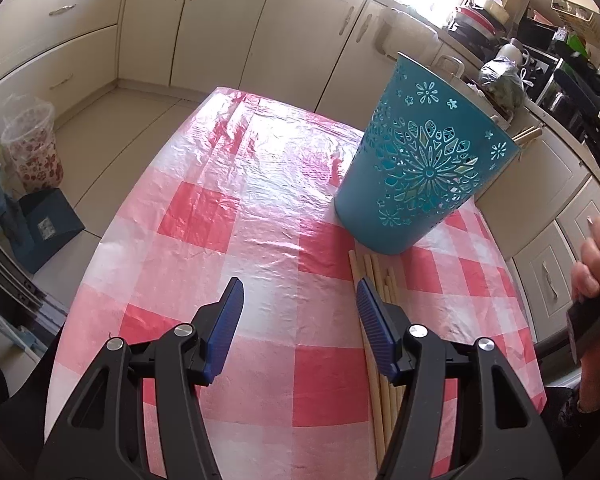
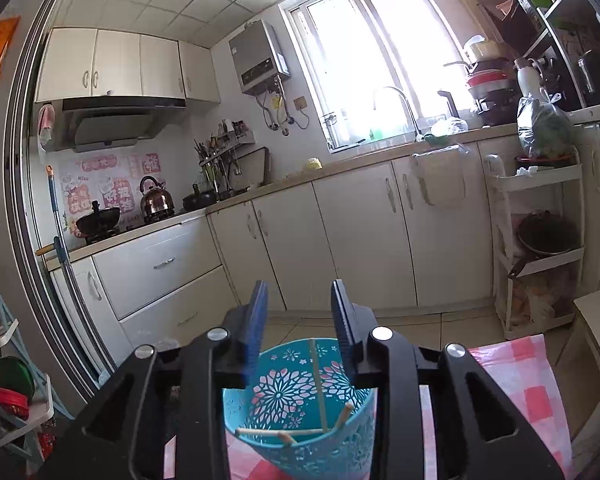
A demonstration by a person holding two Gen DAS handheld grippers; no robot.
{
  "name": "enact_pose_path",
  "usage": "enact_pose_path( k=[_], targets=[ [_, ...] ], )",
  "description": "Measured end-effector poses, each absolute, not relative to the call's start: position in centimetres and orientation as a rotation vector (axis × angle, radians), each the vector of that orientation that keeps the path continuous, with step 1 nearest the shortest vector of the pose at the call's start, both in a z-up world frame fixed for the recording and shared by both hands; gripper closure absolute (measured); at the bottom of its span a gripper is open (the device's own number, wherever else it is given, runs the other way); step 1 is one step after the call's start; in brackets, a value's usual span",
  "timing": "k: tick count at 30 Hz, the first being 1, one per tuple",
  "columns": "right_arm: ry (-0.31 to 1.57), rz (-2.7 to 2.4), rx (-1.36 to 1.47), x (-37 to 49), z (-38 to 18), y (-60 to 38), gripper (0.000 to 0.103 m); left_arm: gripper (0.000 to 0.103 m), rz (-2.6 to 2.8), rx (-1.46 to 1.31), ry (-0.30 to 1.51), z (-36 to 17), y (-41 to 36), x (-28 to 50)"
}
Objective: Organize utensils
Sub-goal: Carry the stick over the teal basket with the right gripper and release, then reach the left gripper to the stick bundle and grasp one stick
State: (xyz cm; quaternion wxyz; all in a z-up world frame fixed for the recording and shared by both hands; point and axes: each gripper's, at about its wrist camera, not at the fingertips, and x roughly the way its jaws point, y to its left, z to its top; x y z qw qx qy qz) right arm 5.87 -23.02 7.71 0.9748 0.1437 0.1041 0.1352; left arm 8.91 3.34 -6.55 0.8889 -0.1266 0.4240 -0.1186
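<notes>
Left hand-held gripper [image 1: 300, 312] wide open, empty, over worktop [image 1: 228, 216]; chopsticks [image 1: 374, 280] beside cup [image 1: 416, 168]. Right hand-held gripper [image 2: 300, 320] open above cup. Advice: straddle one stick, close squarely.

A teal bucket-shaped holder [image 1: 416, 168] with cut-out flower and snowflake patterns stands upright on the red-and-white checked surface [image 1: 236, 208], wider at the rim than at the base. A few pale wooden chopsticks [image 2: 320, 392] already rest inside it, leaning against the wall, their tips poking past the rim; one lies nearly level across the inside. Just in front of the holder's base, a bundle of wooden chopsticks [image 1: 374, 280] lies flat on the surface, side by side, their far ends close to the holder
</notes>
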Motion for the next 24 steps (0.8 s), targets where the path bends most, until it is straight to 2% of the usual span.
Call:
enact_pose_path(
  k=[1,4,9,11,12,18,24],
  targets=[
    [0.214,0.259,0.304,4.8,7.7,-23.6,0.056,0.047,-0.246,-0.261,0.879,-6.5,3.3,8.8],
    [0.283,0.195,0.319,0.9,6.0,-24.3,0.047,0.047,-0.241,-0.256,0.881,-6.4,3.2,8.5],
    [0.644,0.207,0.277,-0.4,-2.3,-21.7,0.047,0.047,-0.234,-0.245,0.902,-7.0,2.9,8.2],
    [0.763,0.233,0.262,0.7,-4.8,-20.2,0.056,0.047,-0.228,-0.238,0.913,-7.2,2.7,8.0],
    [0.809,0.240,0.252,1.7,-6.0,-19.4,0.064,0.047,-0.227,-0.235,0.916,-7.2,2.6,7.9],
    [0.926,0.240,0.187,5.5,-8.4,-16.3,0.070,0.044,-0.211,-0.232,0.915,-7.1,3.0,7.6],
    [0.961,0.221,0.162,6.1,-9.2,-15.8,0.071,0.044,-0.209,-0.237,0.924,-7.5,3.2,7.8]
  ],
)
